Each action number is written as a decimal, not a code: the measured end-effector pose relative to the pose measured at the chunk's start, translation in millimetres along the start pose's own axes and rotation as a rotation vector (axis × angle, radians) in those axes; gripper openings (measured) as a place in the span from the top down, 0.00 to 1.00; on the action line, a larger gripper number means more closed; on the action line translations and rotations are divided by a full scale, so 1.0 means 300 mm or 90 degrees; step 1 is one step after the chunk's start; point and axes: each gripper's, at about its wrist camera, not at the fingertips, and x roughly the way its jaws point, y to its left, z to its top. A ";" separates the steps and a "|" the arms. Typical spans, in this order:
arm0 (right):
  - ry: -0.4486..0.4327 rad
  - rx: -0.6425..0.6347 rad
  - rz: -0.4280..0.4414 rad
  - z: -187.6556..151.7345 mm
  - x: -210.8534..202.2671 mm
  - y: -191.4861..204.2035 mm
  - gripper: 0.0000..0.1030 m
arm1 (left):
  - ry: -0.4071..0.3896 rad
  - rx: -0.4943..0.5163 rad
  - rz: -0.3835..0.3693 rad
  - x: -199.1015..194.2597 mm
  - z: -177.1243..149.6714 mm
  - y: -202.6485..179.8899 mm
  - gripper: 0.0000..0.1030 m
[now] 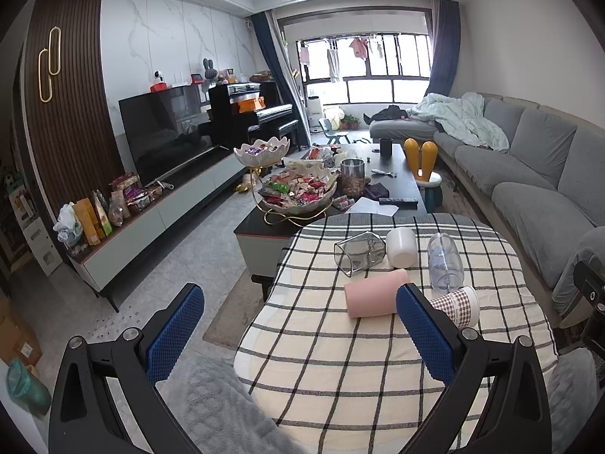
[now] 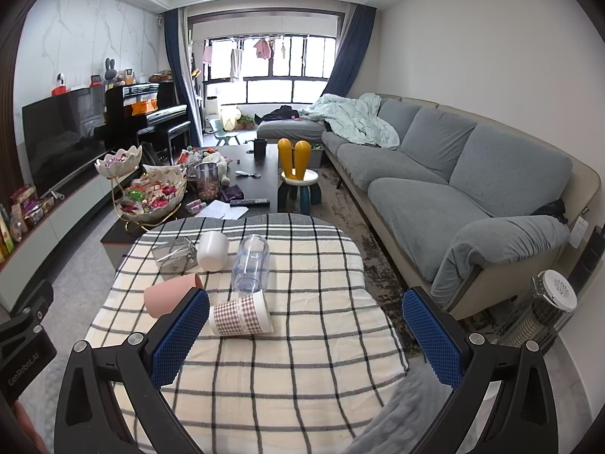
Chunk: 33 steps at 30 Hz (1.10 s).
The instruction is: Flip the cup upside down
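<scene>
Both tongs, left [image 1: 300, 336] and right [image 2: 306, 335], are held wide open and empty, so a grasp on the lying checked paper cup [image 2: 242, 314] is judged next.

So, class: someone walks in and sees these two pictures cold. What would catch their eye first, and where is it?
Five cups lying tipped over on the checked cloth: a pink cup, a checked paper cup, a clear cup, a white cup and a grey glass. Behind them, candy bowls crowd the dark coffee table.
</scene>
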 end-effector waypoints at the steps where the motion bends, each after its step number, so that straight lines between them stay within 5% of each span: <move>1: 0.000 0.000 -0.001 0.000 0.000 0.000 0.00 | 0.000 0.000 0.000 0.000 0.000 0.000 0.00; 33: 0.000 0.000 0.000 0.003 -0.008 0.000 0.00 | 0.002 0.001 -0.004 -0.001 0.000 -0.017 0.00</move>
